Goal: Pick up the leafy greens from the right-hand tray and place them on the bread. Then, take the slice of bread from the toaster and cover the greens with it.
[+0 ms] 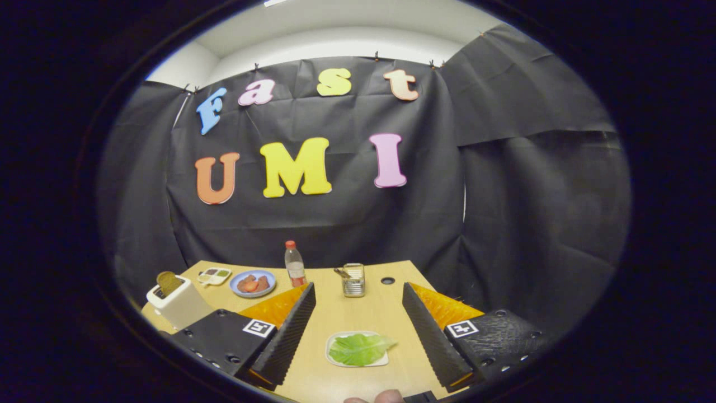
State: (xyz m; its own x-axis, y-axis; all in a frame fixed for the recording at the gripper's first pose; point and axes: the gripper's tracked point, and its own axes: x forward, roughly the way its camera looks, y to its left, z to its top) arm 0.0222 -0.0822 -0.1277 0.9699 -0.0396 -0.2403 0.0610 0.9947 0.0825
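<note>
Gripper view: the gripper (359,319) hangs spread wide above the table, the greens (359,348) lying on a small tray (330,358) between its fingers; picking them up comes first, so it must drop and close

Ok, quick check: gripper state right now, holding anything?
Gripper: open, holding nothing; its fingers are spread to either side of the flat green lettuce leaf on its small white tray.
</note>
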